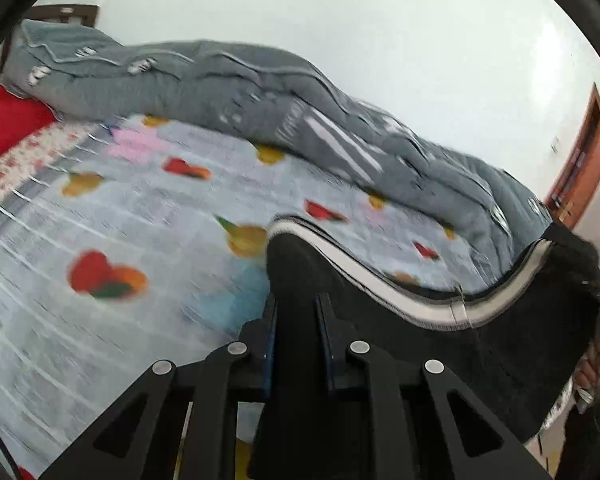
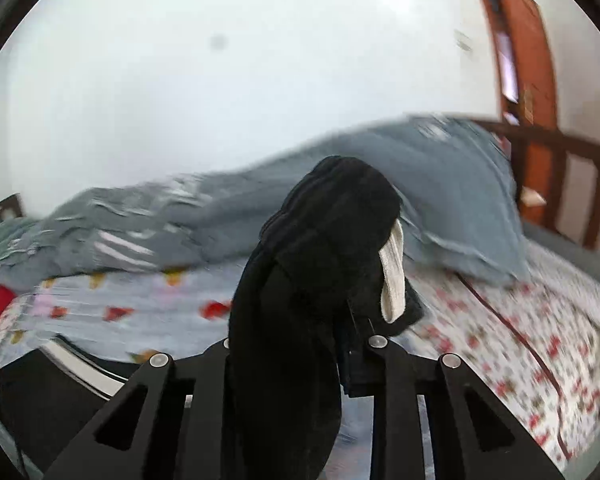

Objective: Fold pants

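In the left wrist view our left gripper (image 1: 296, 328) sits at lower centre, its jaws nearly closed on the black pants (image 1: 380, 344); the cloth runs from between the fingers toward the right edge, its white-striped waistband (image 1: 420, 300) sagging in a curve above the fruit-print sheet (image 1: 140, 220); a hand (image 1: 592, 372) shows at far right; a grey quilt (image 1: 220, 80) lies bunched across the upper frame.

In the right wrist view our right gripper (image 2: 336, 344) is clamped almost fully on a bunched end of the pants (image 2: 320, 260), which fills the centre; the rest trails to lower left, so we judge the long axis spans both grippers, equally near.
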Action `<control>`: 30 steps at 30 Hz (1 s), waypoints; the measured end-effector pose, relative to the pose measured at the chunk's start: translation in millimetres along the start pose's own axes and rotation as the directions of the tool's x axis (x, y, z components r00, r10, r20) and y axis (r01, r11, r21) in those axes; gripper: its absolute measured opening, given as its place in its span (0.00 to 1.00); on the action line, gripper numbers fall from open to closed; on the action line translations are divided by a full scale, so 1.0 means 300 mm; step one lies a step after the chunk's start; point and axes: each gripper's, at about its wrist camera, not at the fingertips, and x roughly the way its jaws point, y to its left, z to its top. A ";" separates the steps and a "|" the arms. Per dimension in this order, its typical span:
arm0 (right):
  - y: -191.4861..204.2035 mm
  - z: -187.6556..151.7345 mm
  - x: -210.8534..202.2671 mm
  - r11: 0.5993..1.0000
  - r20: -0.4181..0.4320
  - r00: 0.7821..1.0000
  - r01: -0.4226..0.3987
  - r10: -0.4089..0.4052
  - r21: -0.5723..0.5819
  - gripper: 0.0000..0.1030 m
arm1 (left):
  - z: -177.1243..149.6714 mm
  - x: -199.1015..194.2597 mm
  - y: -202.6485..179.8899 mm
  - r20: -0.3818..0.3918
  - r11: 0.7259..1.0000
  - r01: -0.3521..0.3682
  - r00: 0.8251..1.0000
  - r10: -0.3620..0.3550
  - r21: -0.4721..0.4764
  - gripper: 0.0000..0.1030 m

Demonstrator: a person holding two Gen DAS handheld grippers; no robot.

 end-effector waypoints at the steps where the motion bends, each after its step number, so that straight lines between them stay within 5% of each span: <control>1: 0.042 0.016 -0.013 0.999 0.013 0.999 -0.035 0.035 -0.012 0.24 | 0.021 -0.002 0.032 0.005 1.000 -0.013 1.000 0.013 -0.012 0.17; 7: 0.199 -0.017 0.034 0.985 -0.007 0.986 -0.168 0.168 -0.027 0.24 | 0.055 -0.035 0.281 0.011 0.986 -0.141 0.990 0.142 -0.090 0.16; 11: 0.123 -0.175 0.149 0.996 -0.138 0.986 -0.087 0.091 0.036 0.27 | -0.006 -0.022 0.403 -0.055 0.974 -0.201 0.979 0.196 -0.107 0.17; 14: -0.009 -0.310 0.230 0.990 -0.279 0.958 -0.021 0.059 0.138 0.35 | -0.066 -0.005 0.437 -0.103 0.974 -0.189 0.979 0.177 -0.123 0.19; 17: -0.090 -0.415 0.275 0.985 -0.416 0.908 0.018 0.056 0.170 0.45 | -0.113 -0.018 0.441 -0.120 0.974 -0.186 0.978 0.171 -0.126 0.25; 18: -0.105 -0.434 0.251 0.983 -0.403 0.912 -0.002 0.077 0.183 0.47 | -0.125 -0.029 0.444 -0.119 0.975 -0.179 0.979 0.163 -0.133 0.31; 21: -0.098 -0.449 0.150 0.993 -0.358 0.933 0.068 -0.027 0.101 0.61 | -0.162 -0.073 0.458 -0.118 0.976 -0.137 0.986 0.117 -0.170 0.48; 25: -0.074 -0.466 0.036 0.997 -0.345 0.937 0.073 -0.056 0.036 0.61 | -0.216 -0.099 0.469 -0.123 0.977 -0.041 0.992 0.015 -0.210 0.49; 30: -0.014 -0.450 -0.053 0.998 -0.335 0.940 0.057 -0.061 -0.021 0.60 | -0.180 -0.034 0.440 -0.116 0.979 -0.029 0.993 0.006 -0.202 0.58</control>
